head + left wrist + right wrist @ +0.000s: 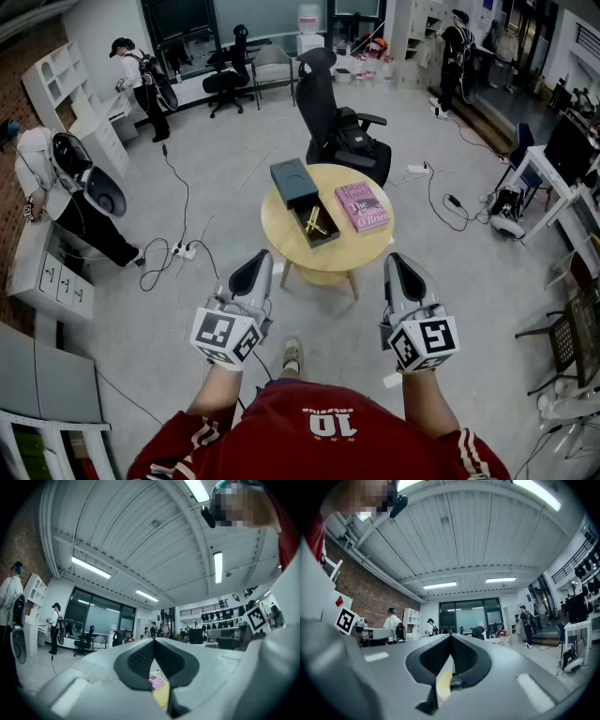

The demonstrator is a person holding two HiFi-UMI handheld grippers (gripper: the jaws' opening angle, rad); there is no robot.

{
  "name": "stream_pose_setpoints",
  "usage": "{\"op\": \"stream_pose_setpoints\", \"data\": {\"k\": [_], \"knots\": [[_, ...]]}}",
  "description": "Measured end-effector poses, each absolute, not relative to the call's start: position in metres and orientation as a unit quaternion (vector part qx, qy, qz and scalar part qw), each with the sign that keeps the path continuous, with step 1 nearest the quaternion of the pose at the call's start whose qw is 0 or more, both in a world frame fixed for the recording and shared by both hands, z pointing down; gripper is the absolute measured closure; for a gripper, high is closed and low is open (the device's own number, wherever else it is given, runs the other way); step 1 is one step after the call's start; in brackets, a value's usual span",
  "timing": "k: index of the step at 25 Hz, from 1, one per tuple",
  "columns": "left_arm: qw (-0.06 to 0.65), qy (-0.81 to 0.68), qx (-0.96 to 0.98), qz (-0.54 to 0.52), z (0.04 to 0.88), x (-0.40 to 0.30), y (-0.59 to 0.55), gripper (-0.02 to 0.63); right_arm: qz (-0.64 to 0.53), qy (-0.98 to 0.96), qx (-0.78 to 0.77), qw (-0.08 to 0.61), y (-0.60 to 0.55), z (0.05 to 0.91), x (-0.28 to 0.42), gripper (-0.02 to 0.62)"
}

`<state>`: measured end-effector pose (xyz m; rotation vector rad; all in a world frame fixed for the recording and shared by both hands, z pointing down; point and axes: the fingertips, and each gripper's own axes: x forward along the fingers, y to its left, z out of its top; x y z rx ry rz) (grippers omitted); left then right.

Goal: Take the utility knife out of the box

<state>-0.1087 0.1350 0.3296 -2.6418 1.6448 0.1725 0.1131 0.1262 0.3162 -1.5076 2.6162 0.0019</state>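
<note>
An open dark box point(315, 228) lies on the small round wooden table point(281, 230), with a yellow utility knife point(313, 223) inside it. Its dark lid point(293, 181) lies at the table's far left. My left gripper point(251, 272) and my right gripper point(401, 275) hover side by side in front of the table, short of its near edge. Both are shut and hold nothing. In the left gripper view the jaws of my left gripper point(154, 641) meet at the tip, and a sliver of the table and pink book shows below. In the right gripper view my right gripper point(451, 639) is likewise shut.
A pink book point(362, 206) lies on the table's right side. A black office chair point(343, 127) stands behind the table. Cables and a power strip point(184, 249) run over the floor at the left. Several people stand by white shelves and desks around the room.
</note>
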Motion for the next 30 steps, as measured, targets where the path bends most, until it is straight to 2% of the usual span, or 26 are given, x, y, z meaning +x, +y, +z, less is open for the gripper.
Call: {"op": "stream_pose_setpoints", "data": {"k": [30], "knots": [[0.015,0.526,-0.848,0.059,0.329,-0.107,0.128,0.603,0.006,0.864,-0.5,0.05,0.119,0.321,0.109,0.597]]}}
